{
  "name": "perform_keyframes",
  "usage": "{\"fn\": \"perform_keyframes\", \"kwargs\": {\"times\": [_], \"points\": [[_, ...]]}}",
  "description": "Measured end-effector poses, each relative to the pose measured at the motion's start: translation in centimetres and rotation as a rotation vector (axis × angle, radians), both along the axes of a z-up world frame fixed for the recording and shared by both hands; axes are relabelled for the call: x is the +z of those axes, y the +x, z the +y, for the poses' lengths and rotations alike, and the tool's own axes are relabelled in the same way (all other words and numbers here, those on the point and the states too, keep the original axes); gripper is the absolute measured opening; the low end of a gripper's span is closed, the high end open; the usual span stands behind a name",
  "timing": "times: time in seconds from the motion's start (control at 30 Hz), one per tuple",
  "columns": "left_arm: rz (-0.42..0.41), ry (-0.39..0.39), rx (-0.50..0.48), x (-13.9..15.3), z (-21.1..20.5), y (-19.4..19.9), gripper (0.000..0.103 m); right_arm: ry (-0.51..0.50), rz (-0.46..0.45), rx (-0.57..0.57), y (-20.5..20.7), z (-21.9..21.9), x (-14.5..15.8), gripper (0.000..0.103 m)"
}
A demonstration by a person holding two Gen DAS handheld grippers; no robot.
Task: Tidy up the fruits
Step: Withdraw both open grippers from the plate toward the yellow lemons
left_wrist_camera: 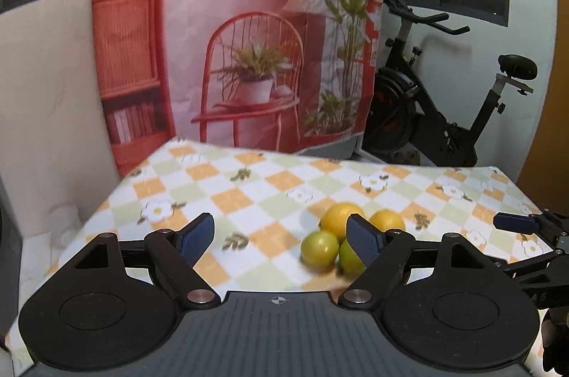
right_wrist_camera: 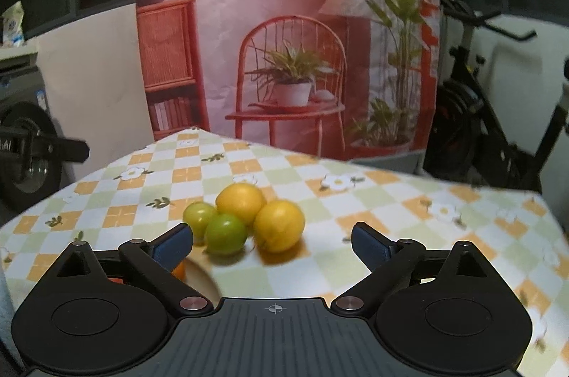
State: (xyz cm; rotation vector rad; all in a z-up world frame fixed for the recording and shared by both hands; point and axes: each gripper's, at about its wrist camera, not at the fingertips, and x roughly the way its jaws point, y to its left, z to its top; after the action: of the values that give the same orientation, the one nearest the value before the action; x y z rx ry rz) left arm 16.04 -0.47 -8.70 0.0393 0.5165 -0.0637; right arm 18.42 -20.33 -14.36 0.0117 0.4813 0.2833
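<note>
Blue padded fingers (left_wrist_camera: 197, 236) of the left gripper (left_wrist_camera: 281, 240) are seen spread wide above the counter (left_wrist_camera: 249, 188), with nothing pressed between them; its right finger stands in front of the fruit cluster in the left wrist view without any visible grip on it. The blue fingers (right_wrist_camera: 370, 243) of the right gripper (right_wrist_camera: 272, 243) are likewise spread wide and empty, the fruits lying just beyond its left finger.

Four round fruits are gathered touching one another on the counter, which is covered by a checked cloth in orange, pale green and white with daisy prints. Two yellow round fruits are set on the far side: the far yellow fruit (right_wrist_camera: 241, 202) and the right yellow fruit (right_wrist_camera: 279, 226). Two green round fruits lie nearer: the left green fruit (right_wrist_camera: 198, 217) and the near green fruit (right_wrist_camera: 225, 234). A pale round plate rim (right_wrist_camera: 204, 277) with something orange on it is partly hidden behind the right gripper's left finger.

Behind the counter a pink printed backdrop (left_wrist_camera: 249, 21) is hung, and a black exercise bike (left_wrist_camera: 444, 113) is parked to the right.
</note>
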Motion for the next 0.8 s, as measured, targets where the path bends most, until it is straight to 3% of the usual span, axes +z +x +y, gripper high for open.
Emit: {"fn": "perform_keyframes", "kwargs": {"times": [0.3,0.57,0.8], "points": [[-0.025,0.009,-0.048,1.5,-2.2,2.2,0.086,-0.076,0.043,0.041,3.5,-0.3,-0.8,0.095],[0.004,0.000,-0.089,1.5,-3.1,4.7,0.085,-0.055,0.099,0.058,5.2,-1.7,-3.0,0.094],[0.042,-0.012,-0.122,0.9,-4.2,6.8,0.084,-0.078,0.065,0.070,5.6,-2.2,-4.0,0.086]]}}
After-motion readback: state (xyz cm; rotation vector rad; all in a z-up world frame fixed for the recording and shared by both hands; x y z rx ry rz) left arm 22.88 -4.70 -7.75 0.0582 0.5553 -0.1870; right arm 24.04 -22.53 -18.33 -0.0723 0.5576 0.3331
